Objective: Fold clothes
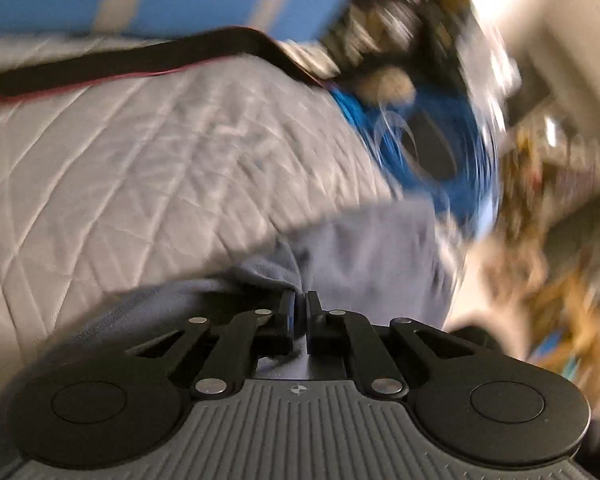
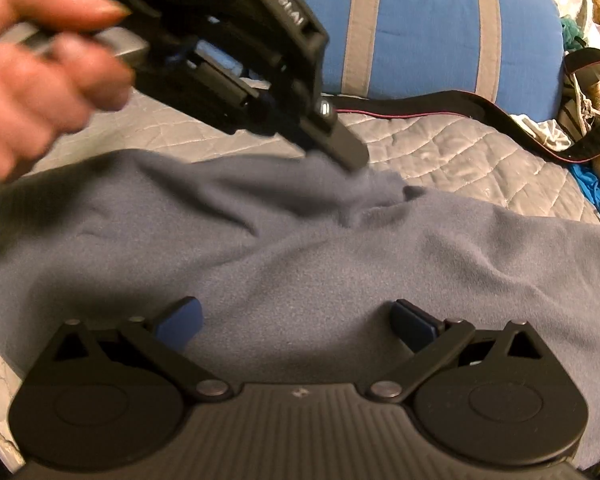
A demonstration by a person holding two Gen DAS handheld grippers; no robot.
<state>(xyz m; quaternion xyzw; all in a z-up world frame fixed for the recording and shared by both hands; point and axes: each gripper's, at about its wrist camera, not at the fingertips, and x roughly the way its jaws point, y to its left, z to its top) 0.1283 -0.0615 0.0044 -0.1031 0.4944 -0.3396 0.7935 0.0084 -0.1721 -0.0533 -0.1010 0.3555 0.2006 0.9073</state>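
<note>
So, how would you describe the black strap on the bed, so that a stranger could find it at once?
Start at the big blue cushion with grey stripes at the far side of the quilted grey bedspread. Along its base lies a long black strap, flat on the quilt, beyond the grey-blue fleece garment. Its thin red edge line sets it apart.

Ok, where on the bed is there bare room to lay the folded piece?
Bare quilted grey bedspread lies between the grey-blue fleece garment and the black strap by the blue cushion. The right edge is crowded with blue cord and clutter.
</note>
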